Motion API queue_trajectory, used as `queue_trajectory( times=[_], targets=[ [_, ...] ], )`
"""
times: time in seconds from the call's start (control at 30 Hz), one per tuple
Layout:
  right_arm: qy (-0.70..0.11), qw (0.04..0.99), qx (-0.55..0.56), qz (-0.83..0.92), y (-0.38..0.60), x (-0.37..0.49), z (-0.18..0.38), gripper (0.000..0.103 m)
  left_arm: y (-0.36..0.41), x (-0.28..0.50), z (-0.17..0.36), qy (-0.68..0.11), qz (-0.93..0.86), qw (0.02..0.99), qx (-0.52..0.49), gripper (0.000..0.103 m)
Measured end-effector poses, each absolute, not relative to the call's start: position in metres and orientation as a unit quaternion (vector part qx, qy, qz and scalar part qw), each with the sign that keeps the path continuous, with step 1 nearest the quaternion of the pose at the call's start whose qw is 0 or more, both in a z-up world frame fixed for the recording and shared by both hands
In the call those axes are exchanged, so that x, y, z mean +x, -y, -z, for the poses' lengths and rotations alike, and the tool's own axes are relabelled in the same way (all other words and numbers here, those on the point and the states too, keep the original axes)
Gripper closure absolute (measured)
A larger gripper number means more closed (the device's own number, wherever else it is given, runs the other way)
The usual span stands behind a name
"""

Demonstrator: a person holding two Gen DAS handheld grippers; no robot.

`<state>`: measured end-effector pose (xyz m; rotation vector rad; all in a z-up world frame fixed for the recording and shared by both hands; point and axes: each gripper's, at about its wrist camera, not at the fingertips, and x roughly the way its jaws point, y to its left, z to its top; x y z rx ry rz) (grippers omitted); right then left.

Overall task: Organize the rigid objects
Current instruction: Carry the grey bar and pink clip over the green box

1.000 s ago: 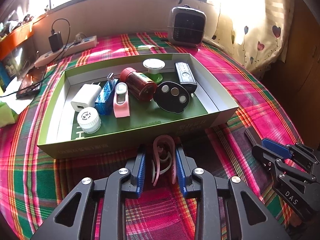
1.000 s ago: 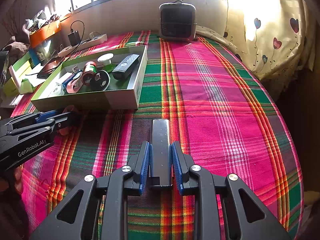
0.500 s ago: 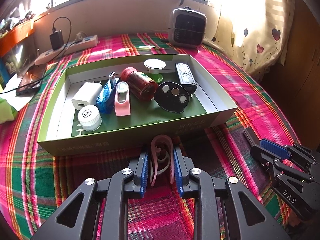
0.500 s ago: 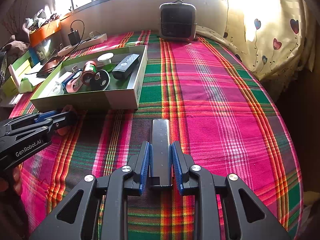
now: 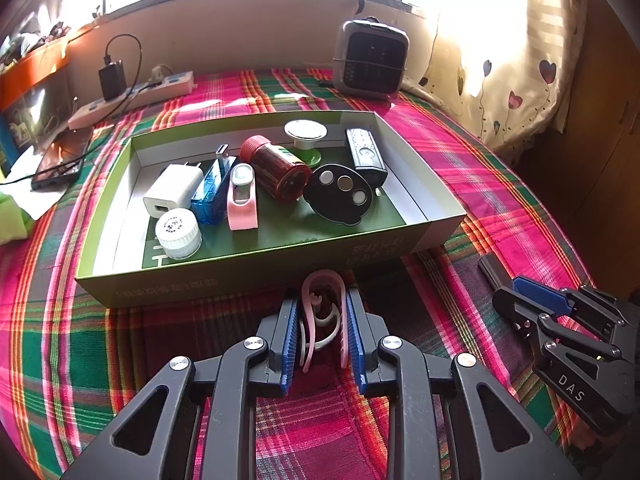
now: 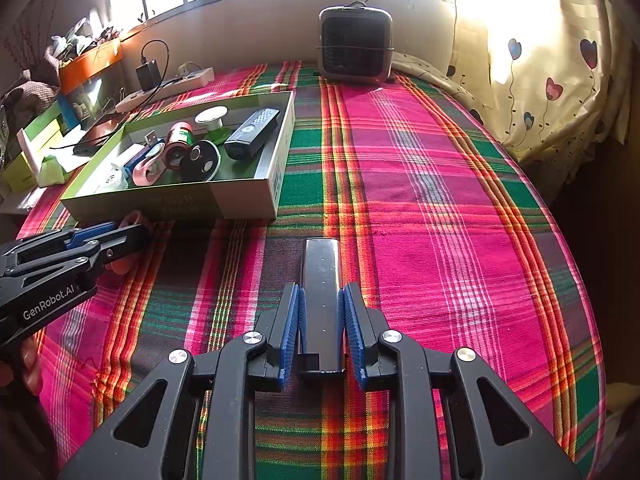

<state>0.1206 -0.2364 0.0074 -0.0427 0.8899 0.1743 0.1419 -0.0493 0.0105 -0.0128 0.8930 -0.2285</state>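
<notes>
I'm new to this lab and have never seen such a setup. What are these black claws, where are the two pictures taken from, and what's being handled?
No robot here: a person holds two handheld two-finger grippers, each with a fisheye camera looking along its blue-padded fingers.

The left-wrist picture shows the left gripper closed on a pink curved plastic clip, just in front of an open green cardboard box. The box holds small items, including a white charger cube and a dark red bottle.

The right-wrist picture shows the right gripper around a flat black bar-shaped device lying on the red-and-green plaid cloth. Whether its pads press it is unclear.

Each gripper appears at the edge of the other's picture.
</notes>
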Motion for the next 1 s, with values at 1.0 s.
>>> queue_trajectory(
  times=[1.0],
  targets=[
    [-0.382,0.916,-0.019,-0.118,0.227,0.121,-0.042,0.079,0.038,0.129,-0.041,-0.397,0.114,0.911,-0.019,0.081]
  ],
)
